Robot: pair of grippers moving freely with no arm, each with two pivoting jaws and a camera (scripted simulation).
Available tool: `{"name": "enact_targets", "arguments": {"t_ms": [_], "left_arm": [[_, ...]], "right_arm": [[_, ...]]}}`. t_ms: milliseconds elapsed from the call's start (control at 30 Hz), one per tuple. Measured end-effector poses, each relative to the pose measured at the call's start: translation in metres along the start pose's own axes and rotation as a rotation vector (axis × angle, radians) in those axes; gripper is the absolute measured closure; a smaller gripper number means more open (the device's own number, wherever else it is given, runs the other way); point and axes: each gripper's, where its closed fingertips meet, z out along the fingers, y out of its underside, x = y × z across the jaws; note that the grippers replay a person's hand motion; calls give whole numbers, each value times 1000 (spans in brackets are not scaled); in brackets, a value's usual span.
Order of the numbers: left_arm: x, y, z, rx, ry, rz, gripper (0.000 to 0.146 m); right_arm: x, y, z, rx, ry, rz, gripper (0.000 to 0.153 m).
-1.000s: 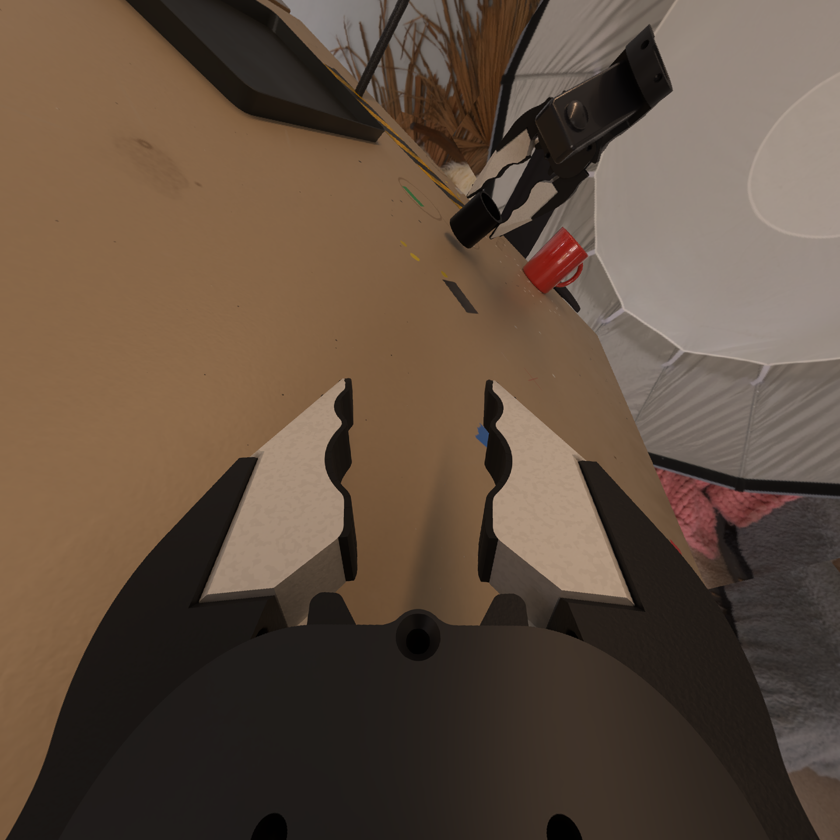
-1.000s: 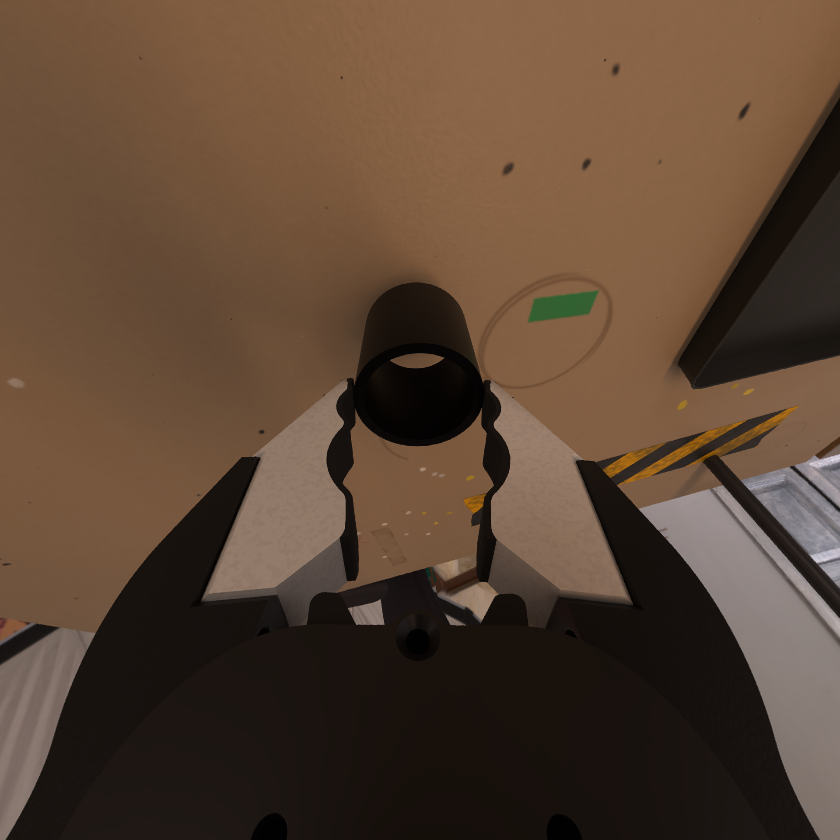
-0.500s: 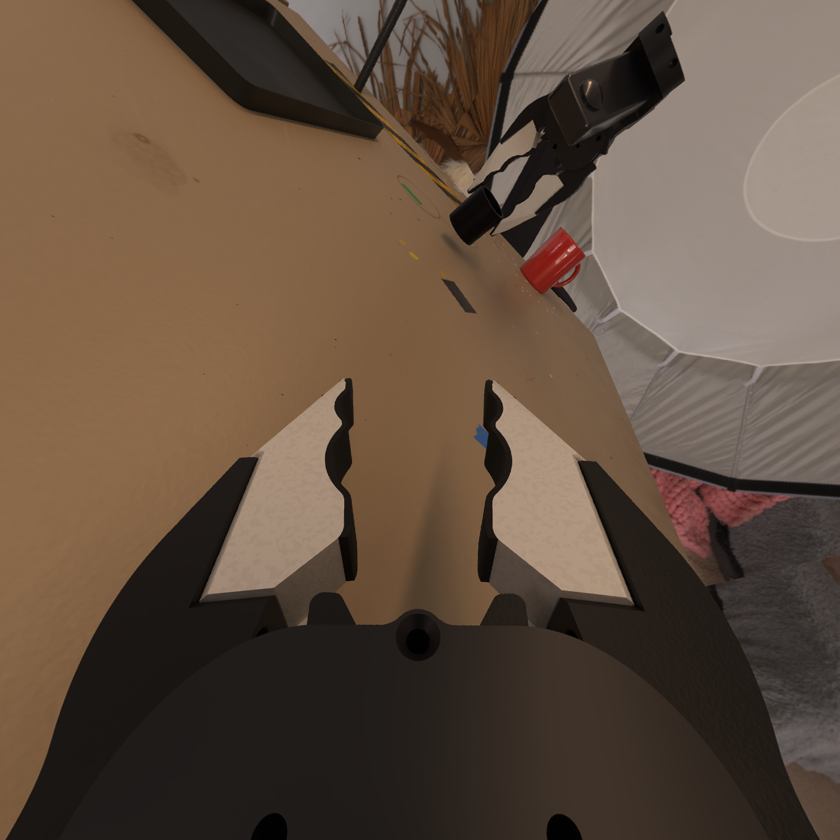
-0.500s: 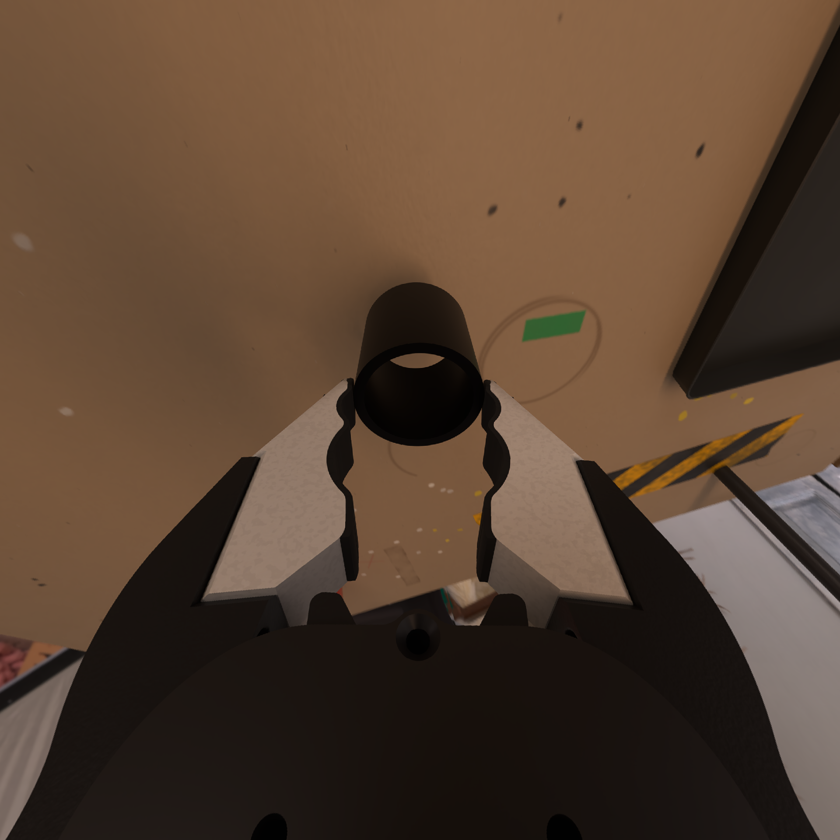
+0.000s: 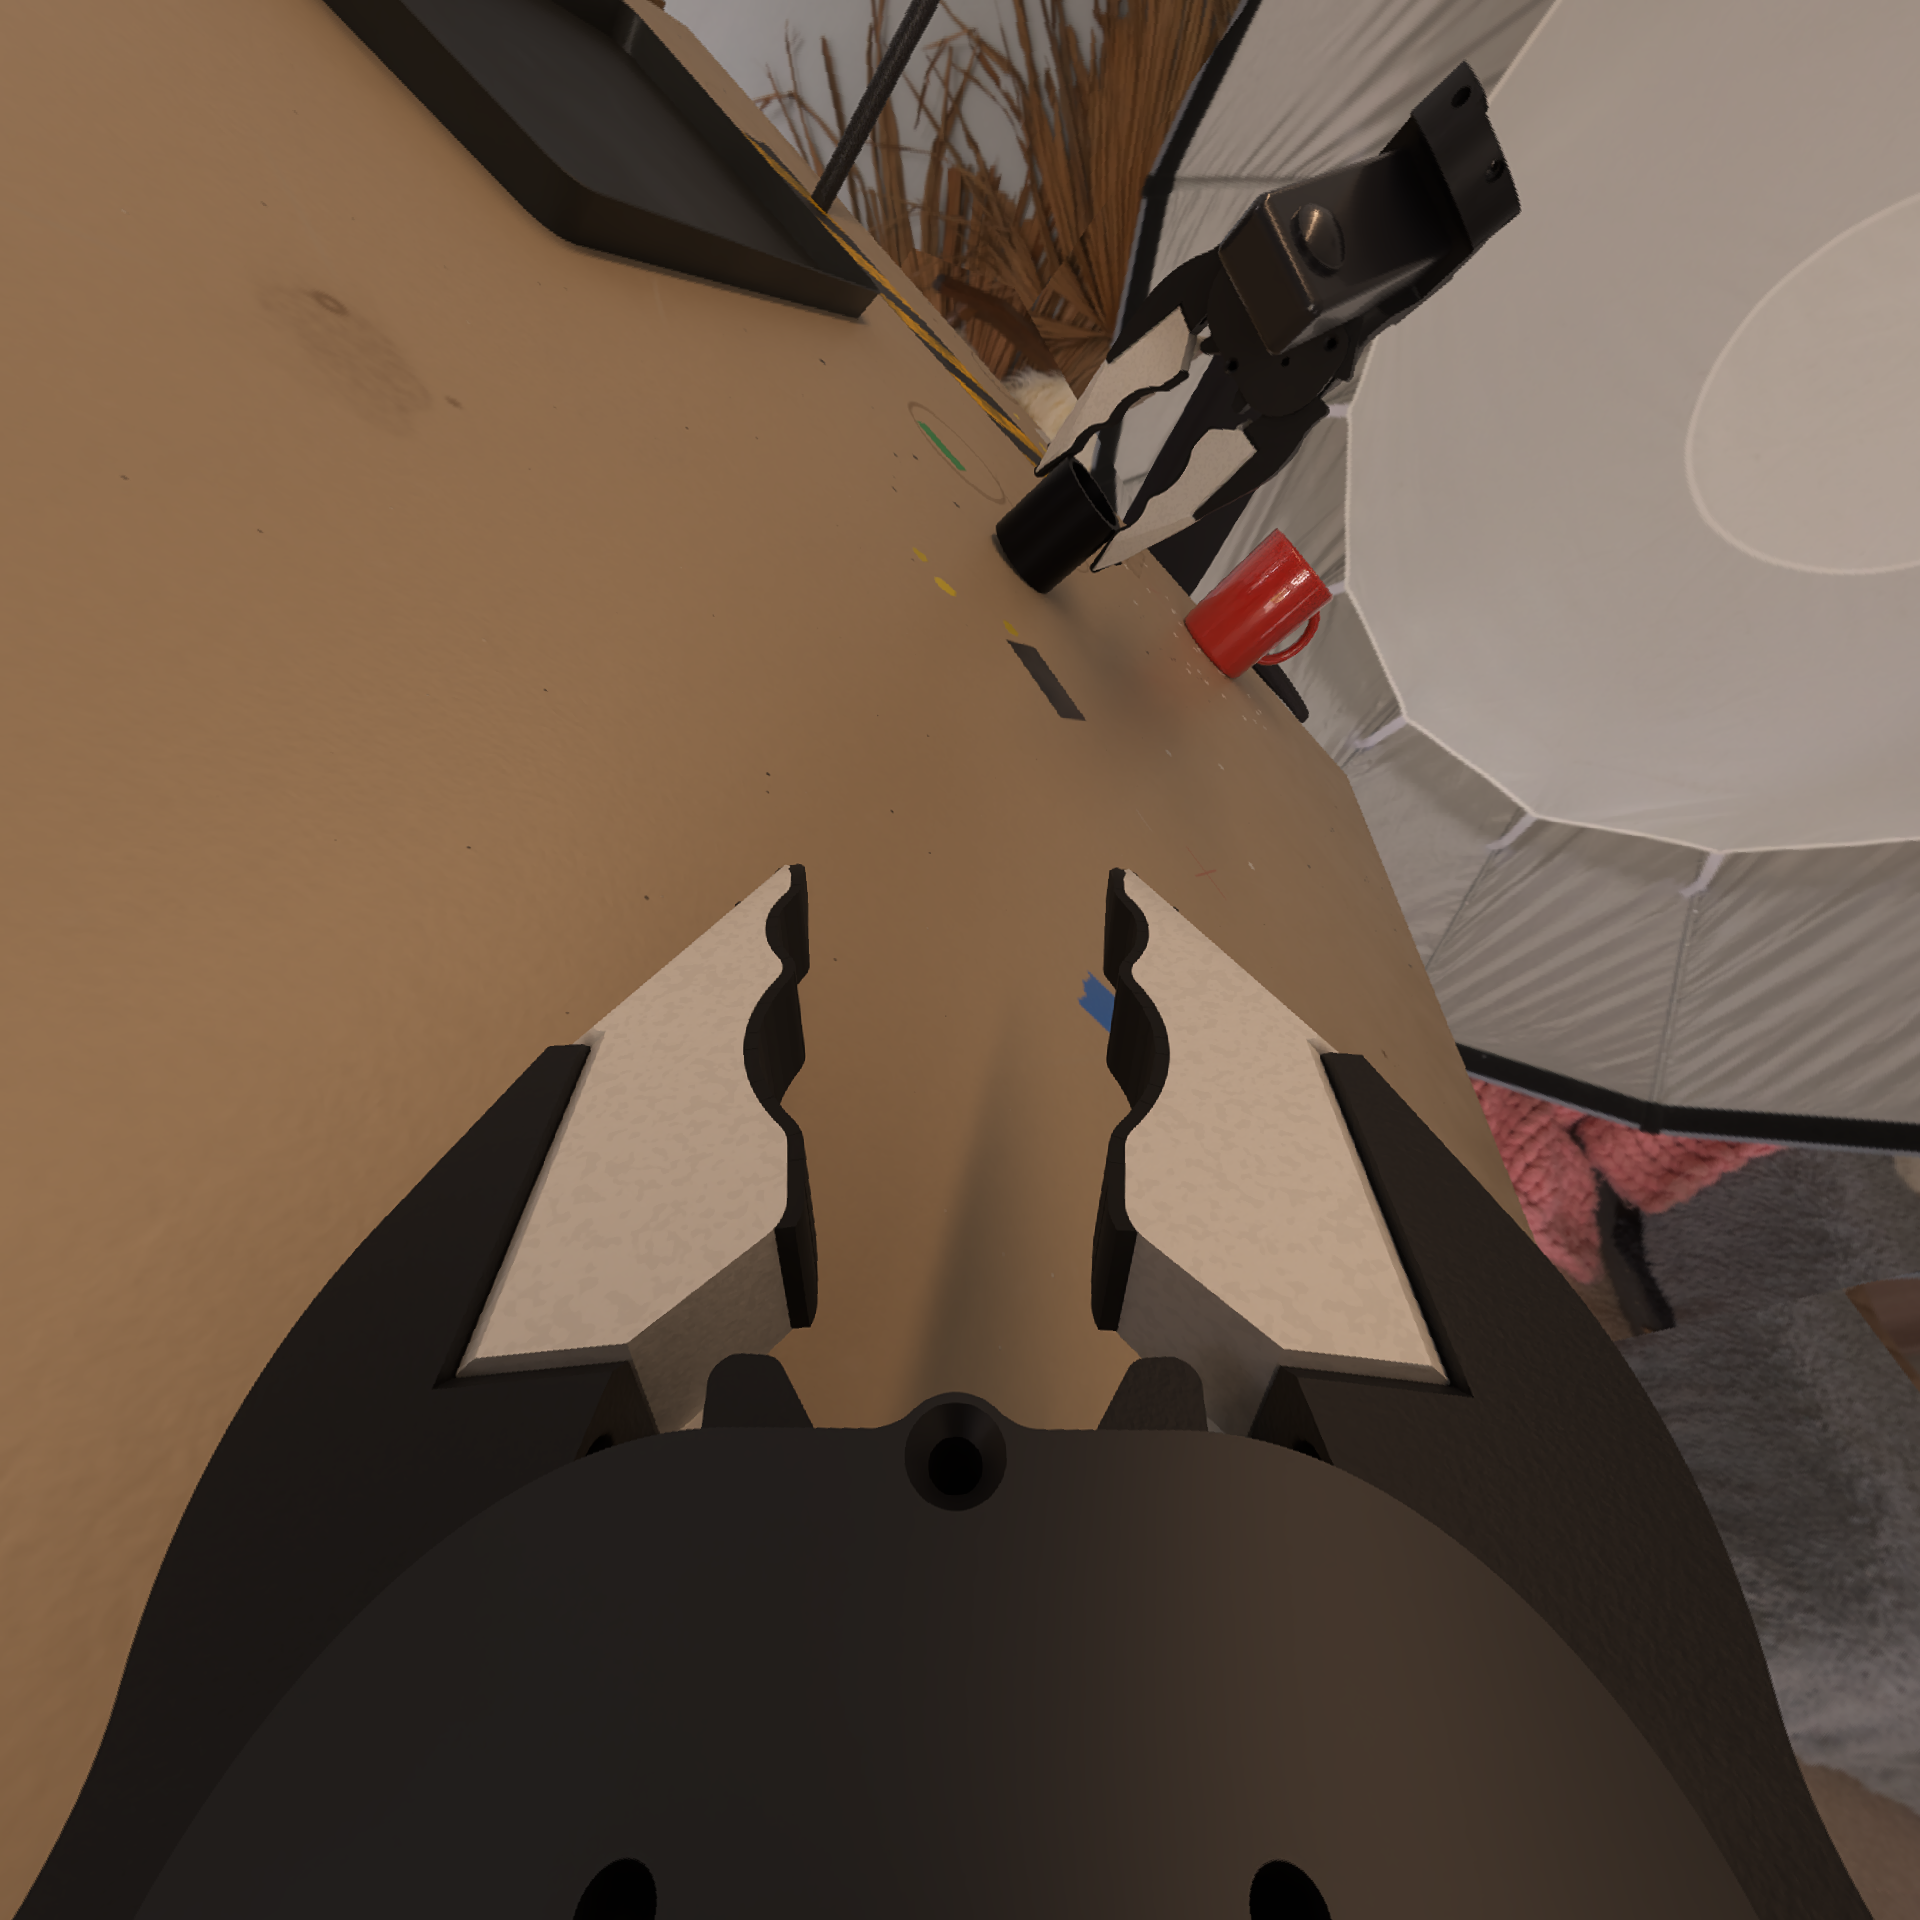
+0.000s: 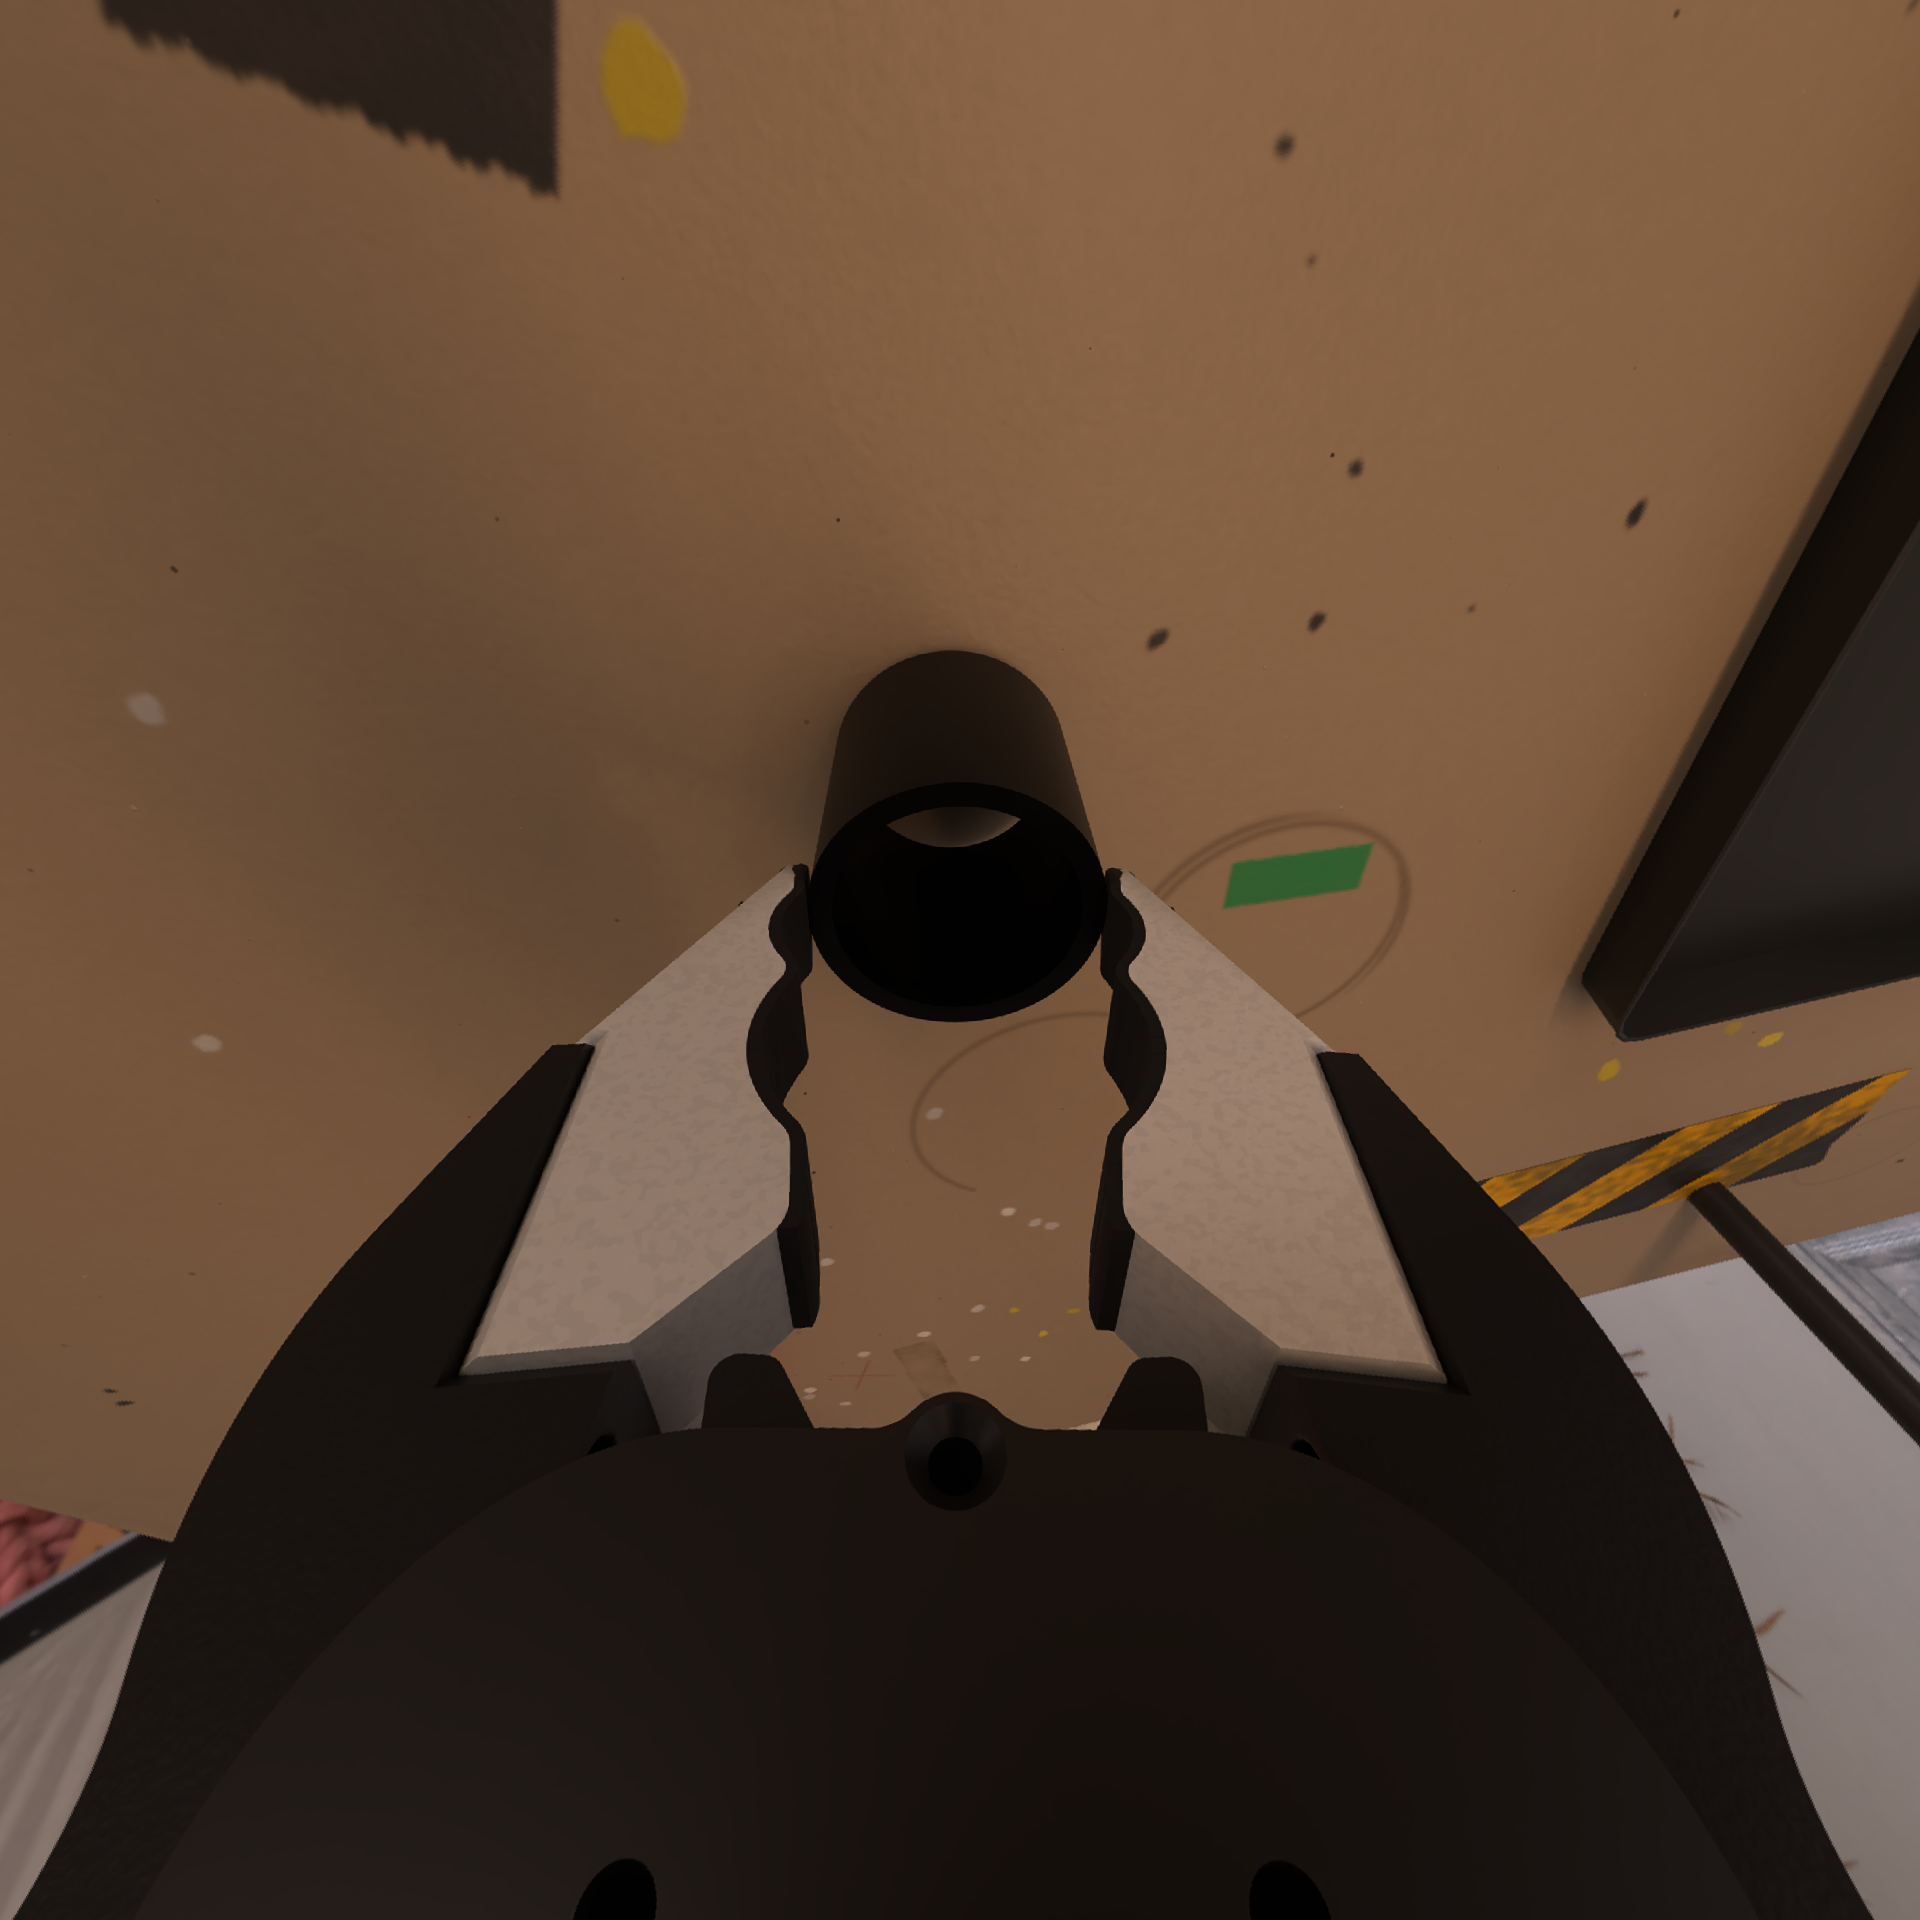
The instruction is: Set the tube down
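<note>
A short black tube [image 6: 951,748] sits between the fingertips of my right gripper [image 6: 954,883], which is shut on it near its open end. The tube points down at the brown table [image 6: 416,520], just left of a green mark [image 6: 1297,875]. In the left wrist view the tube [image 5: 1049,525] is tilted, and its lower end appears to touch the table, with the right gripper [image 5: 1101,520] above it. My left gripper [image 5: 954,883] is open and empty, low over the table and well short of the tube.
A red mug [image 5: 1252,608] lies on its side near the table's right edge, close to the tube. A black slab [image 5: 623,156] lies at the far side, also in the right wrist view [image 6: 1787,831]. Yellow-black tape [image 6: 1683,1164] marks the edge.
My right gripper has moved down towards the table with the tube, whose lower end now sits at the surface. The left gripper has not moved.
</note>
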Motion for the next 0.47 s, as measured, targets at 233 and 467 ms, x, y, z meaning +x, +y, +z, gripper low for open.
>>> {"name": "enact_targets", "arguments": {"t_ms": [233, 467], "left_arm": [[-1, -1, 0, 2, 1, -13, 89], [0, 0, 0, 1, 6, -11, 89]], "right_arm": [[0, -2, 0, -11, 12, -16, 96], [0, -3, 0, 10, 8, -12, 97]]}}
